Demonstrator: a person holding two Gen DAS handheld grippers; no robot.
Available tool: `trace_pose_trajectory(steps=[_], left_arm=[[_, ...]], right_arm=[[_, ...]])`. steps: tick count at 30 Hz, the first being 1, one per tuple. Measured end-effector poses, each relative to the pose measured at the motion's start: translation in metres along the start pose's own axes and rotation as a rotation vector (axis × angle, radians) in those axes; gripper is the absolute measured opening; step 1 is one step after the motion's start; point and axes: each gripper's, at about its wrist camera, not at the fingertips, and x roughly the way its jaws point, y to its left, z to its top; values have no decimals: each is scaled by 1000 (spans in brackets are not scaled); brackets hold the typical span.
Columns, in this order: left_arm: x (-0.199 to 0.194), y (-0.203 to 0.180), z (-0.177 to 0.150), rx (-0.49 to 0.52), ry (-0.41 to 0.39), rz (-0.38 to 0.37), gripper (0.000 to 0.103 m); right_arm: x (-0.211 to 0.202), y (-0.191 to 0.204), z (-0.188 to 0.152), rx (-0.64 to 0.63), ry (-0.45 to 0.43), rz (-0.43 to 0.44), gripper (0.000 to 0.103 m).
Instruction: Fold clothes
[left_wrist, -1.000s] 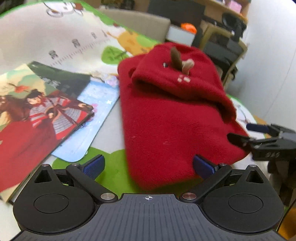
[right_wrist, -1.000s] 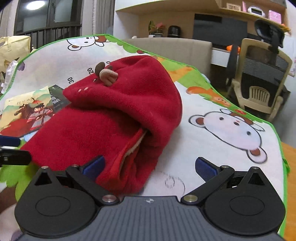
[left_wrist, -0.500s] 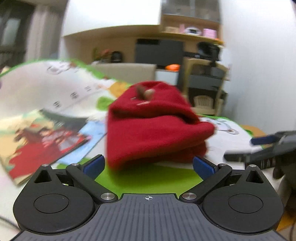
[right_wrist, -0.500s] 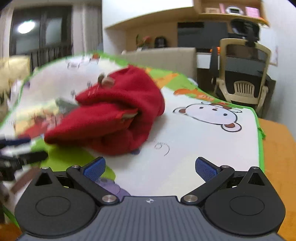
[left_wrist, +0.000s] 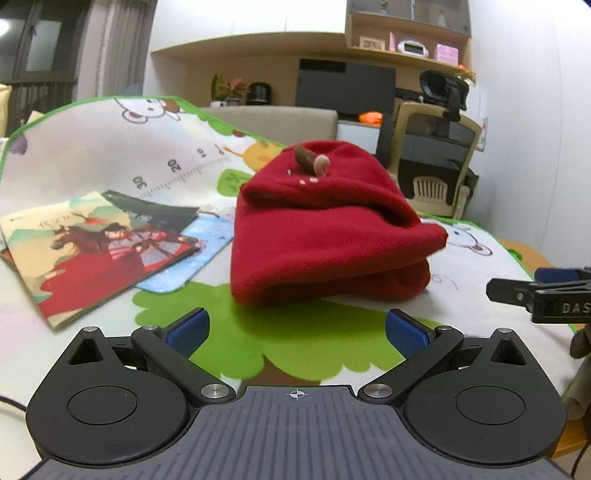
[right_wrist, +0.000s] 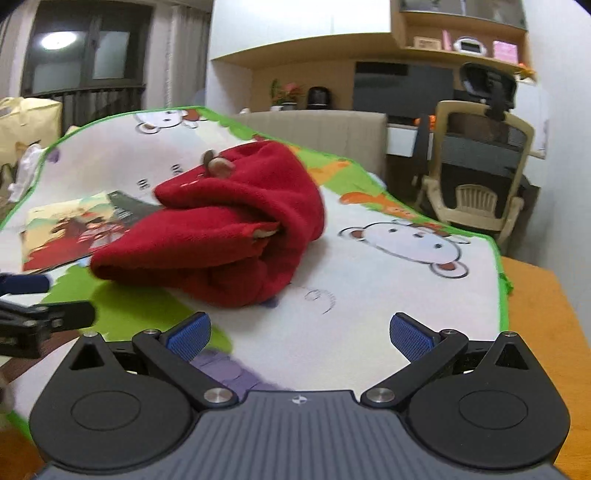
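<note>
A red fleece garment (left_wrist: 325, 229) lies folded in a thick bundle on the cartoon play mat (left_wrist: 288, 343), with small brown ears on top. It also shows in the right wrist view (right_wrist: 221, 229). My left gripper (left_wrist: 295, 330) is open and empty, a short way in front of the bundle. My right gripper (right_wrist: 299, 332) is open and empty, in front of and to the right of the bundle. The right gripper's fingers (left_wrist: 532, 291) show at the right edge of the left wrist view. The left gripper's fingers (right_wrist: 44, 314) show at the left edge of the right wrist view.
An illustrated book (left_wrist: 92, 251) and a blue card (left_wrist: 184, 266) lie on the mat left of the garment. The orange table edge (right_wrist: 543, 314) shows at the right. An office chair (right_wrist: 480, 177) and a sofa back (right_wrist: 317, 136) stand behind the table.
Both grippers have pulled back and away from the red garment, which now lies folded and free on the mat. Both stay open.
</note>
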Motion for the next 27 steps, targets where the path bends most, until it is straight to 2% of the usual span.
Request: trace_pose_trajectory(steps=[9,27], left_arm=[[0,-7,-5,18,21,-28,103],[-5,-7,-3,13,-19,5,103]], right_arm=[[-7,6,-3,-17,-38,-23,103],[-8,5,-4,1,-40,-23,103]])
